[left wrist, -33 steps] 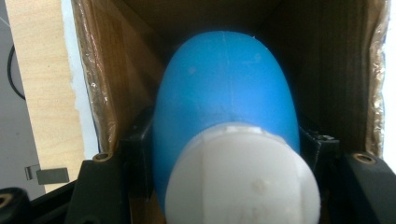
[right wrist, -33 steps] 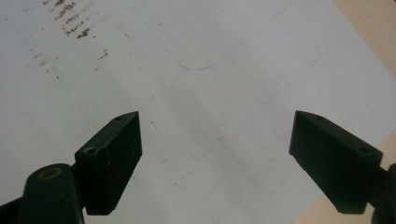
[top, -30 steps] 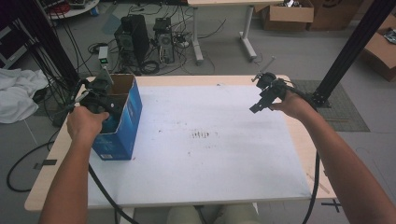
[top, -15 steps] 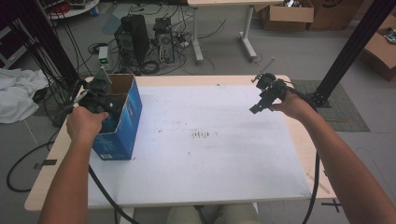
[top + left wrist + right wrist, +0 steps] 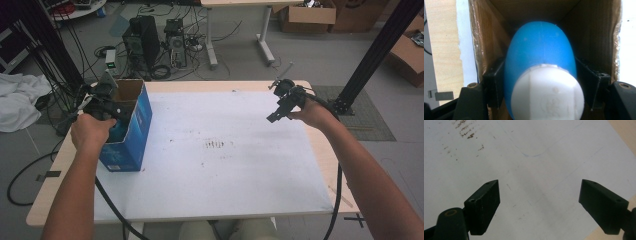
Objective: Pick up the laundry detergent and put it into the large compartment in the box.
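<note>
**Bottle going into the box, grip letting go**

The blue plastic bottle with a white cap (image 5: 541, 75) sat between the jaws of the left hand-held gripper (image 5: 541, 85), its white cap nearest the camera and its blue body reaching away from the gripper into the open cardboard box with blue outer walls (image 5: 131, 120). In the left gripper view the brown inner walls of the box rose on both sides of the bottle, just beyond each jaw. The jaws had just been opening with the bottle between them; the black pads lay close along its flanks, and whether they pressed on it could not be told from that view. In the high view the left hand-held gripper (image 5: 102, 102) hung over the open top of the box, which stood near the left edge of the white-topped desk (image 5: 225, 165).

The step in hand looked to be the release: the bottle was already down inside the box and the grip was loosening. The next move probably called for spreading the jaws until both pads cleared the blue body, then lifting the gripper straight up, since the box walls stood close enough to catch a jaw on a sideways pull.

The right hand-held gripper (image 5: 539, 207) was held wide open with nothing between its jaws, over bare desk well apart from the box, near the desk's far right corner in the high view (image 5: 281, 106).
</note>
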Motion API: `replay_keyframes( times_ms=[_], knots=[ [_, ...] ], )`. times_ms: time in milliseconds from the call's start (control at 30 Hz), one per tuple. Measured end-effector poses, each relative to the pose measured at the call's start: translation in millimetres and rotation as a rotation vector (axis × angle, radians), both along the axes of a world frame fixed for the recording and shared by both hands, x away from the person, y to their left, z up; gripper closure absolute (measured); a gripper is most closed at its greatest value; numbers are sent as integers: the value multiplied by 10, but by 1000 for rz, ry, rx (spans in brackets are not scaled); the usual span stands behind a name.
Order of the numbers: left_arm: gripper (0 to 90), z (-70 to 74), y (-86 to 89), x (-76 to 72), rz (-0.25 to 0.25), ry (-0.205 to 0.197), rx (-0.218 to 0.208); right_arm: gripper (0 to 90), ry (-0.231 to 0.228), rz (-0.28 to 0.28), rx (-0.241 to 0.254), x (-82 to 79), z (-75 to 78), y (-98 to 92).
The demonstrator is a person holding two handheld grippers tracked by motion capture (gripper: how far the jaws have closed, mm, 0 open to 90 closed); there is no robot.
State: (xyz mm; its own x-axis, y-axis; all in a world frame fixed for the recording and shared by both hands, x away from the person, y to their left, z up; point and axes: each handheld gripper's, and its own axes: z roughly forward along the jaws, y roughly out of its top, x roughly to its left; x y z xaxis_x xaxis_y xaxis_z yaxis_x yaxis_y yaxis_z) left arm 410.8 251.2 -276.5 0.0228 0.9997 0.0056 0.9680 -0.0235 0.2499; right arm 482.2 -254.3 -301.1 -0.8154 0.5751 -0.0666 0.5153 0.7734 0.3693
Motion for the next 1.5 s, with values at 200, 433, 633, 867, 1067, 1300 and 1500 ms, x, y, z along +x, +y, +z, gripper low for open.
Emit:
replay_keyframes(
  times_ms=[200, 433, 633, 867, 1067, 1300, 1500],
  knots=[
    [302, 86, -5, -17, 9, -18, 15, 170, -1, 0, 1, -6, 8, -8],
    [302, 173, 2, -57, 15, -39, 13, 170, -3, 3, 3, -26, 16, 6],
    [302, 242, 16, -96, 21, -48, 13, 170, -6, 7, 4, -44, 27, 12],
    [289, 386, 13, -143, 25, -77, 12, 170, -8, 2, 9, -70, 54, 0],
    [280, 494, -6, -195, 22, -96, 10, 171, -13, 3, 14, -96, 75, -5],
    [269, 612, -57, -265, 10, -122, 3, 170, -21, 6, 17, -133, 100, -6],
    [229, 692, -131, -318, -3, -127, -9, 170, -26, 10, 19, -176, 125, 5]
  ],
)
